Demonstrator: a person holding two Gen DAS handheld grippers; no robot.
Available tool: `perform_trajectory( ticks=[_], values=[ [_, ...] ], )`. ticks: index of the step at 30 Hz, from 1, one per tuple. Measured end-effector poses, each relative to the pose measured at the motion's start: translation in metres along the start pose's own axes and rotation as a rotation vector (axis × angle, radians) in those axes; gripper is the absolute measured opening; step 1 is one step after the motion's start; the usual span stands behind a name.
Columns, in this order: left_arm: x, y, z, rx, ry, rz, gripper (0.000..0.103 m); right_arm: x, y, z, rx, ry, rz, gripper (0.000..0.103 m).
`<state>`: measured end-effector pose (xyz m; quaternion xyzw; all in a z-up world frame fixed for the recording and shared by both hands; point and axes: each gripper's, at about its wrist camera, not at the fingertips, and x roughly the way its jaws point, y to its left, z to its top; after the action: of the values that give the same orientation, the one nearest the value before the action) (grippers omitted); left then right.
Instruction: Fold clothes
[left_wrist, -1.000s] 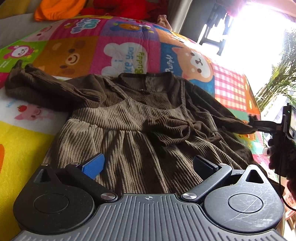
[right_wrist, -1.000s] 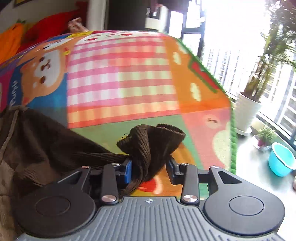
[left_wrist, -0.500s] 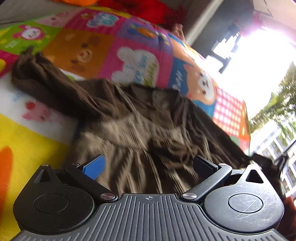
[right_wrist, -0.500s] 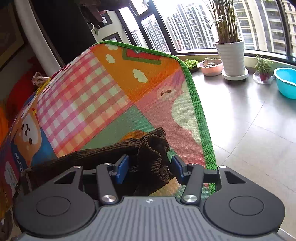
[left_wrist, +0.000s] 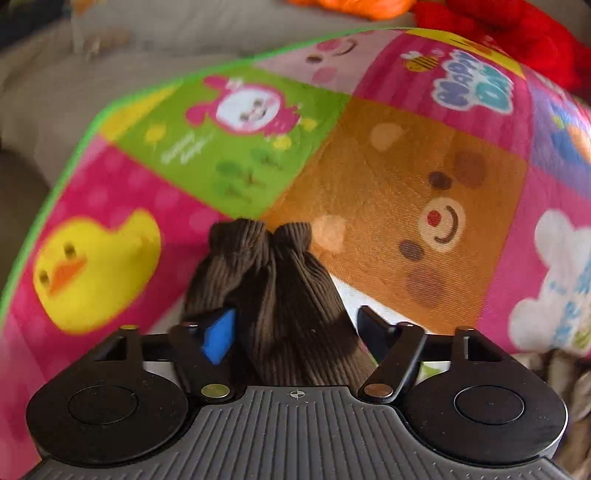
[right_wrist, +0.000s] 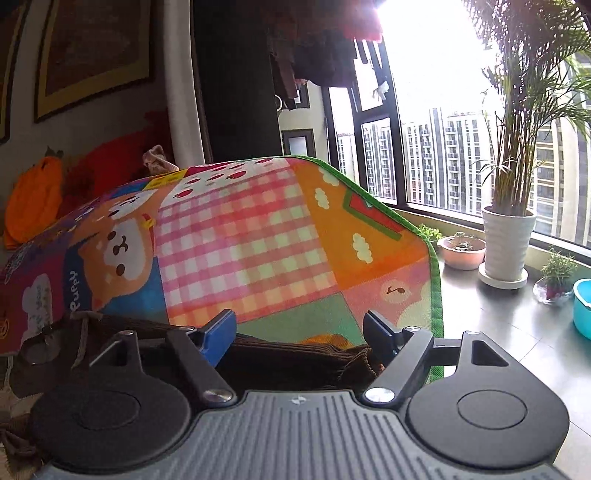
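We see one brown corduroy sleeve (left_wrist: 273, 295) running lengthwise away from our left gripper (left_wrist: 295, 328), cuff pointing toward the duck patch of the play mat (left_wrist: 406, 177). That gripper tilts downward, its jaws just narrowing around the sleeve, though we cannot tell if they press it. Our right gripper (right_wrist: 299, 336), nearly level, has just spread wide, the other sleeve (right_wrist: 295, 360) lying crosswise, loose between its jaws.

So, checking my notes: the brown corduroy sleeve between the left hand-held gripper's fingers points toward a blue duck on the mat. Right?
Not quite: the duck is yellow, as the left wrist view shows. The sleeve does lie between the left hand-held gripper fingers.
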<state>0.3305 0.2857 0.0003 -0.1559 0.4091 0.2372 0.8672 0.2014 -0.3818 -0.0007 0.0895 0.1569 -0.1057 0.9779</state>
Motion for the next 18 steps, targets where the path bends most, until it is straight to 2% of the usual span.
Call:
perform_trajectory(
  ticks=[1, 3, 6, 8, 11, 14, 17, 18],
  values=[
    [-0.005, 0.003, -0.003, 0.002, -0.022, -0.016, 0.020, -0.001, -0.003, 0.000, 0.005, 0.000, -0.002, 0.077],
    [-0.024, 0.008, -0.008, 0.004, -0.085, -0.070, 0.011, -0.004, -0.008, 0.000, 0.012, -0.002, -0.006, 0.077],
    [-0.078, 0.003, -0.009, 0.060, -0.256, -0.196, 0.010, -0.004, -0.013, 0.003, 0.009, -0.011, -0.010, 0.077],
    [-0.120, -0.011, -0.008, 0.098, -0.359, -0.323, 0.010, -0.003, -0.013, 0.005, 0.016, -0.020, -0.001, 0.077],
    [-0.165, -0.045, -0.011, 0.166, -0.442, -0.513, 0.010, 0.000, -0.008, 0.007, 0.034, -0.028, 0.031, 0.077],
    [-0.170, -0.096, -0.027, 0.243, -0.406, -0.658, 0.011, 0.003, 0.001, 0.006, 0.046, -0.019, 0.077, 0.077],
    [-0.146, -0.144, -0.055, 0.294, -0.296, -0.751, 0.013, 0.002, 0.008, 0.003, 0.032, -0.018, 0.102, 0.077],
    [-0.134, -0.158, -0.067, 0.306, -0.243, -0.782, 0.021, 0.002, 0.010, 0.003, 0.029, -0.014, 0.110, 0.077]
  ],
)
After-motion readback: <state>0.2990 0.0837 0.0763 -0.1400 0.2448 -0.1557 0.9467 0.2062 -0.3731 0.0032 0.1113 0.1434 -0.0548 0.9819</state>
